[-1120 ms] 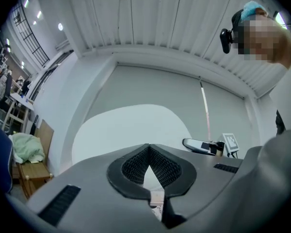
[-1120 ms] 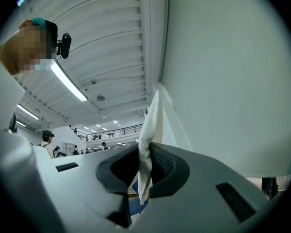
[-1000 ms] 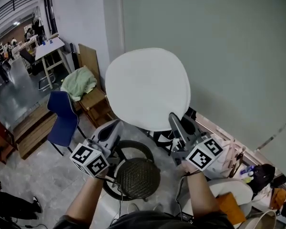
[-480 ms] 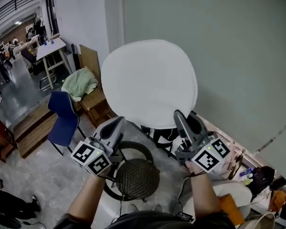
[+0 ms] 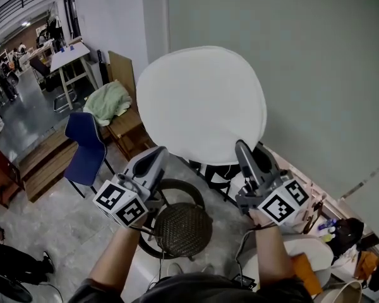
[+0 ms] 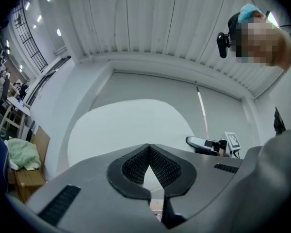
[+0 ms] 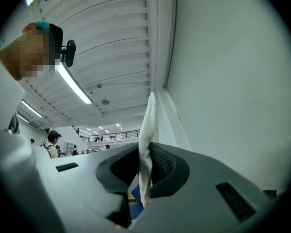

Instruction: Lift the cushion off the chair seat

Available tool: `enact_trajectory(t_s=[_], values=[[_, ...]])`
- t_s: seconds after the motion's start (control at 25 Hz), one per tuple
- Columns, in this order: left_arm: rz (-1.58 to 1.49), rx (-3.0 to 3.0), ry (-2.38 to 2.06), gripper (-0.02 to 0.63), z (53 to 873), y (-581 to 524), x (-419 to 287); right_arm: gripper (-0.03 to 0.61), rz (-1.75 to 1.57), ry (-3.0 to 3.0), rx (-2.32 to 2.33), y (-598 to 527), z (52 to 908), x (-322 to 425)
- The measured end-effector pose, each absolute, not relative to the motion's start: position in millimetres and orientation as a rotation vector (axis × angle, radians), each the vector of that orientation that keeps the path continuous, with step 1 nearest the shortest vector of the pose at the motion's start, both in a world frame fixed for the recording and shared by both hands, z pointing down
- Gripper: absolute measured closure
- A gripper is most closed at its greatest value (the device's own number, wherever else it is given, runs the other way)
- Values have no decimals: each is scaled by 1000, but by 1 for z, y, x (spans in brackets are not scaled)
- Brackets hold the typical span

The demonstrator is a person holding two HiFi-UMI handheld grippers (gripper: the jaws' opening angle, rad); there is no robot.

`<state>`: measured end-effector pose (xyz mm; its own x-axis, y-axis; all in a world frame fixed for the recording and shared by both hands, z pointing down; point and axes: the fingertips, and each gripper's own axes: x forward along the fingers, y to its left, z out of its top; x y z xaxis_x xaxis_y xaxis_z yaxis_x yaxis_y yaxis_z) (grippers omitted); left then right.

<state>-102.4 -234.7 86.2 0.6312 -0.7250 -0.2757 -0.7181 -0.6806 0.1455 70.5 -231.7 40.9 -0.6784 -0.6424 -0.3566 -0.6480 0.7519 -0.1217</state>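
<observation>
1. The white cushion (image 5: 201,106) hangs in the air, clear of the woven chair seat (image 5: 183,230) below. Its lower rim meets both tongs: left gripper (image 5: 156,155) at the lower-left edge, right gripper (image 5: 242,147) at the lower-right.
2. Right jaws stand nearly together, clamped on the cushion's thin edge (I see it edge-on between the pads).
3. Left jaw tips meet, and white cushion fills the small gap behind them, so I read that as a pinch.
4. The only print I can make out is the black-and-white square patterns on each marker cube (image 5: 120,203).
</observation>
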Motion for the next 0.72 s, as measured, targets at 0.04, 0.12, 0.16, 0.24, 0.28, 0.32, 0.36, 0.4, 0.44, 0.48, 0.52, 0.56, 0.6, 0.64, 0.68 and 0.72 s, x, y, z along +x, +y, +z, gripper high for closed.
enact_trajectory(t_s=[0.04, 0.12, 0.16, 0.24, 0.28, 0.32, 0.36, 0.4, 0.44, 0.48, 0.52, 0.56, 0.6, 0.64, 0.68, 0.72], values=[[-490, 2816, -1247, 604, 86, -235, -103, 545, 16, 2570, -987, -232, 40, 70], [-486, 2812, -1246, 604, 86, -237, -104, 545, 6, 2567, -985, -234, 40, 70], [-483, 2810, -1245, 604, 86, -239, -104, 545, 3, 2566, -985, -235, 40, 70], [-478, 2807, -1244, 604, 86, -242, -104, 545, -6, 2564, -986, -238, 40, 70], [-475, 2805, -1244, 604, 86, -242, -104, 545, -9, 2564, -986, -238, 40, 70], [-474, 2805, -1243, 604, 86, -242, -104, 545, -13, 2563, -987, -238, 41, 70], [-474, 2807, -1241, 604, 87, -241, -104, 545, -15, 2563, -987, -237, 41, 69], [-475, 2809, -1239, 604, 87, -240, -104, 545, -17, 2563, -988, -236, 42, 69], [-476, 2811, -1238, 604, 87, -240, -103, 545, -19, 2562, -989, -236, 43, 69], [-476, 2812, -1236, 604, 88, -241, -103, 545, -20, 2561, -990, -236, 44, 69], [-474, 2812, -1236, 604, 89, -242, -103, 545, -22, 2560, -991, -237, 45, 69], [-473, 2811, -1235, 604, 90, -242, -103, 545, -22, 2559, -992, -238, 45, 69], [-471, 2809, -1235, 604, 90, -243, -103, 545, -22, 2558, -993, -238, 45, 69], [-470, 2807, -1235, 604, 90, -244, -103, 545, -22, 2558, -995, -239, 45, 69], [-469, 2806, -1235, 604, 90, -244, -103, 545, -23, 2557, -997, -240, 44, 70], [-468, 2805, -1234, 604, 91, -244, -103, 545, -23, 2557, -999, -240, 44, 71]])
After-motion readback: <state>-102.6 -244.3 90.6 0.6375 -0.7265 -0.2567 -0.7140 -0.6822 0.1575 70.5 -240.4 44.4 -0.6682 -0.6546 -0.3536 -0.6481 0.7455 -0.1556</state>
